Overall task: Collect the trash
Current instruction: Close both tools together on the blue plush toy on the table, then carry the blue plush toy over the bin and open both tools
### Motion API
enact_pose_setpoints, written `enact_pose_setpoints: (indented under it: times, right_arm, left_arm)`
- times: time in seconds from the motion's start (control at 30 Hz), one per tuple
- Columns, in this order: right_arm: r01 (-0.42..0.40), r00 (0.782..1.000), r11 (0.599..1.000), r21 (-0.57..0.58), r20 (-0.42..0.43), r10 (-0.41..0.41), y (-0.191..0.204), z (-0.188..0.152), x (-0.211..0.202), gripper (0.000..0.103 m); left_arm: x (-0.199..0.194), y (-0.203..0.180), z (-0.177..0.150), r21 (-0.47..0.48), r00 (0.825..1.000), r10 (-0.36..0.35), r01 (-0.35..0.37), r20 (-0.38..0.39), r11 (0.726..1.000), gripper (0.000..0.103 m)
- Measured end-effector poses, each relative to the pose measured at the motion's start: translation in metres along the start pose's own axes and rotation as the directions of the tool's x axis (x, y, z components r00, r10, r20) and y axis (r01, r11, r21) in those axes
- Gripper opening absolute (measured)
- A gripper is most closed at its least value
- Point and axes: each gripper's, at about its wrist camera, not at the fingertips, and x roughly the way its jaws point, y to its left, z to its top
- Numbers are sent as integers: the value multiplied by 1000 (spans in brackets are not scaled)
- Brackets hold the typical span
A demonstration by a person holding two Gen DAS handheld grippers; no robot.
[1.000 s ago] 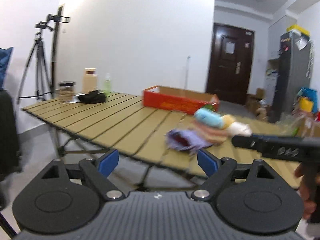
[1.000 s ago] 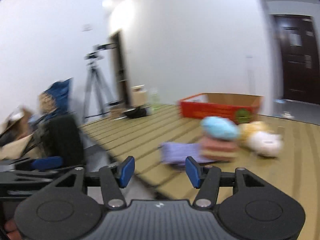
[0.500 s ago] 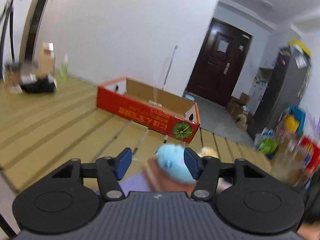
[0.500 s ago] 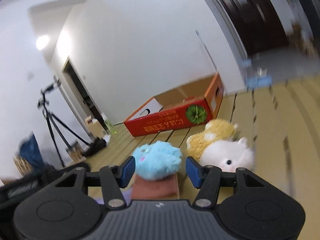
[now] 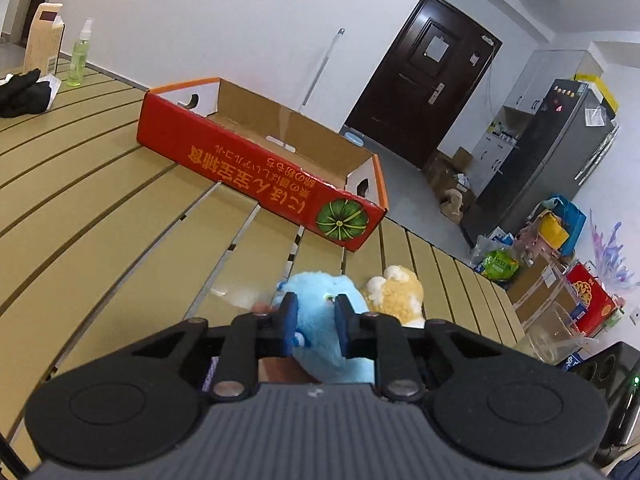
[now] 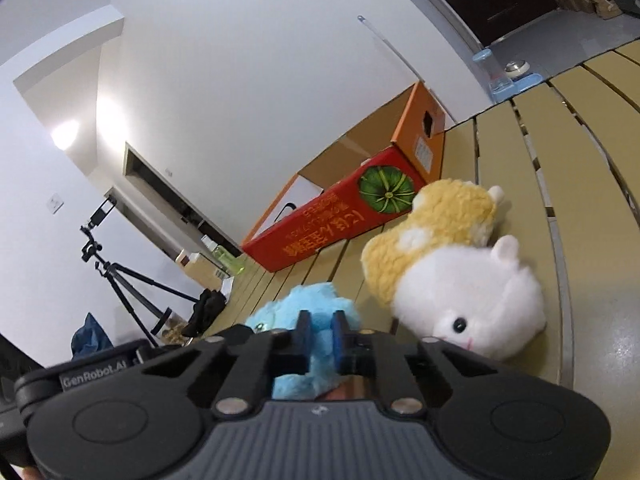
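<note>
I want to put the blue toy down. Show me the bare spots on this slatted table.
Bare slats lie between the red cardboard box and the black cloth by the green spray bottle. More bare slats run right of the yellow-and-white plush hamster. It is crowded around the blue plush toy, close beside the hamster.

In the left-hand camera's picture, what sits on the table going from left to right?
Black cloth → tan carton → green spray bottle → red cardboard box → blue plush toy → yellow plush toy.
</note>
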Motion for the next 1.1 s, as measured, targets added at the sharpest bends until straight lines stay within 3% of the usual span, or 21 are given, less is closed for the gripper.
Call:
enact_pose_setpoints:
  times: [0.17,0.27,0.37,0.43,0.5,0.53,0.6,0.7,0.77,0.83,0.87,0.97,1.1]
  right_arm:
    - [-80,997,994,-75,-11,79,28,-6,-10,1]
    - [-25,1000,988,-151,14,28,44,-15,-17,2]
    - [33,999,991,-133,44,-27,38,-14,-30,9]
    - [53,998,992,-117,35,-49,29,-15,-31,19]
    - [63,998,996,-71,26,-61,17,-15,-28,38]
    - [68,997,997,-40,35,-67,10,-14,-27,40]
    - [68,997,998,15,34,-69,-1,-13,-23,40]
    - [6,1000,995,98,22,-8,-16,-11,-19,40]
    - [-20,1000,992,127,22,18,-21,-11,-16,40]
    - [-59,998,984,166,16,57,-25,-10,-11,39]
    - [-69,998,981,183,14,68,-26,-10,-9,39]
    - [-104,994,972,210,3,105,-25,-11,-3,23]
    - [-98,995,977,188,3,100,-22,-10,-3,20]
  left_arm:
    - [-12,-4,1,-18,996,-83,84,16,996,3]
    - [-20,-12,-3,28,1000,-16,16,24,999,4]
    - [-25,-5,-9,15,1000,9,-9,20,1000,5]
    - [-19,-1,-12,0,1000,5,-5,-16,1000,6]
    - [-8,1,-15,-10,998,33,-34,-54,999,6]
    - [-5,1,-15,-9,996,59,-59,-62,998,6]
    - [-8,3,-14,-27,997,54,-55,-48,998,6]
    - [-19,8,-6,-60,1000,30,-30,-9,998,10]
    - [-19,11,4,-92,999,45,-44,10,995,32]
    - [-13,12,12,-121,999,33,-31,20,992,37]
    - [-8,11,15,-119,1000,20,-19,7,993,37]
    - [9,8,16,-122,999,-13,9,-30,993,36]
    - [10,7,11,-105,1000,15,-16,-9,994,24]
